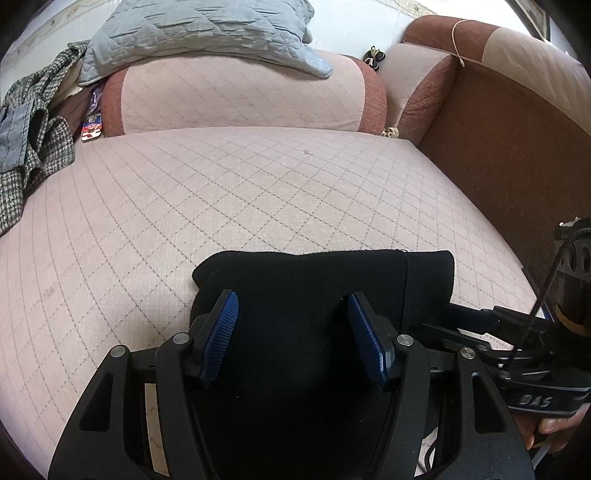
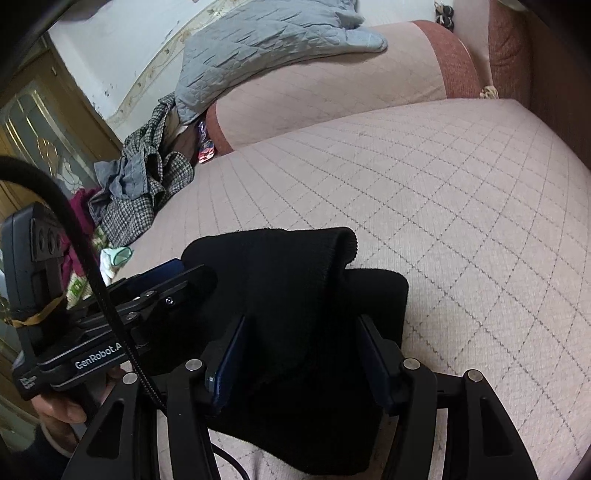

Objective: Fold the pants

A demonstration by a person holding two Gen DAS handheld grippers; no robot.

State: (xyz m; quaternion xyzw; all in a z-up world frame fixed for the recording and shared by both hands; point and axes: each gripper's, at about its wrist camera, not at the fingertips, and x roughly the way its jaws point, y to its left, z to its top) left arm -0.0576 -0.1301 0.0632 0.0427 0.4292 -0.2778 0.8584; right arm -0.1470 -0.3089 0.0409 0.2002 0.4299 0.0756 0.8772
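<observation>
The black pants [image 1: 306, 291] lie folded into a compact bundle near the front edge of the pink quilted sofa seat [image 1: 258, 192]. My left gripper [image 1: 291, 314] is open, its blue pads [image 1: 225, 332] spread above the bundle, nothing between them. In the right wrist view the pants [image 2: 295, 280] show a raised fold with a ribbed cuff. My right gripper [image 2: 299, 343] is open, its fingers on either side of the black cloth. The left gripper [image 2: 166, 280] also shows there, at the bundle's left edge. The right gripper [image 1: 476, 317] shows at the right of the left wrist view.
A grey quilted blanket [image 1: 207, 33] drapes over the sofa backrest [image 1: 240, 99]. A checked garment pile [image 1: 33, 147] lies at the seat's left end. A brown armrest [image 1: 517, 129] bounds the right side. A wooden glass door [image 2: 40, 129] stands at the far left.
</observation>
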